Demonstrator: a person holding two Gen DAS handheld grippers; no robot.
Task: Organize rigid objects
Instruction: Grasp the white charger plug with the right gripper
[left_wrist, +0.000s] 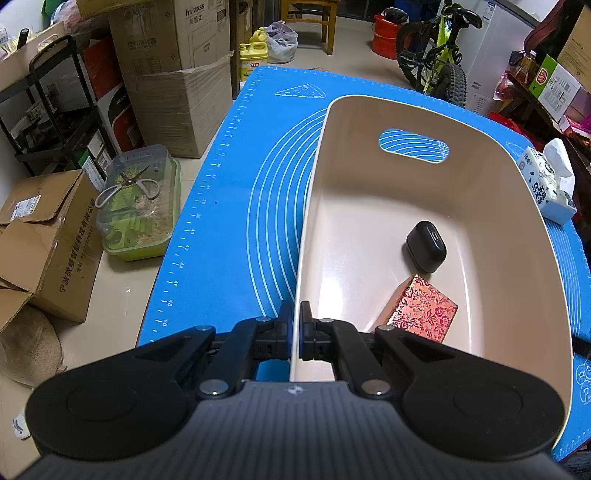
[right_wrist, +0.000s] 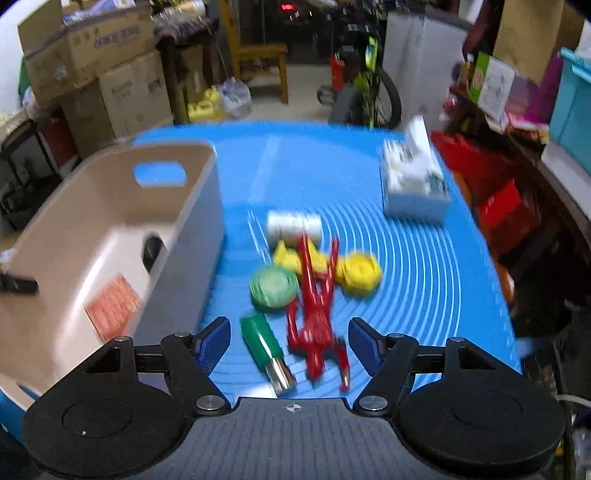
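A cream plastic bin (left_wrist: 517, 229) stands on the blue mat (left_wrist: 229, 206). Inside it lie a black earbud case (left_wrist: 426, 246) and a red patterned box (left_wrist: 424, 308). My left gripper (left_wrist: 295, 328) is shut on the bin's near left wall. In the right wrist view the bin (right_wrist: 199, 206) stands at the left, with the red box (right_wrist: 112, 306) inside. My right gripper (right_wrist: 290, 341) is open above a green-handled tool (right_wrist: 266, 347) and a red figure (right_wrist: 317, 317). Beyond them lie a green round piece (right_wrist: 273, 286), yellow pieces (right_wrist: 360, 273) and a white roll (right_wrist: 293, 223).
A tissue pack (right_wrist: 413, 177) sits at the mat's far right. Cardboard boxes (left_wrist: 173, 74), a clear-lidded container with scissors (left_wrist: 136, 206) and a black shelf (left_wrist: 48, 107) stand on the floor at the left. A bicycle (left_wrist: 436, 55) is beyond the table.
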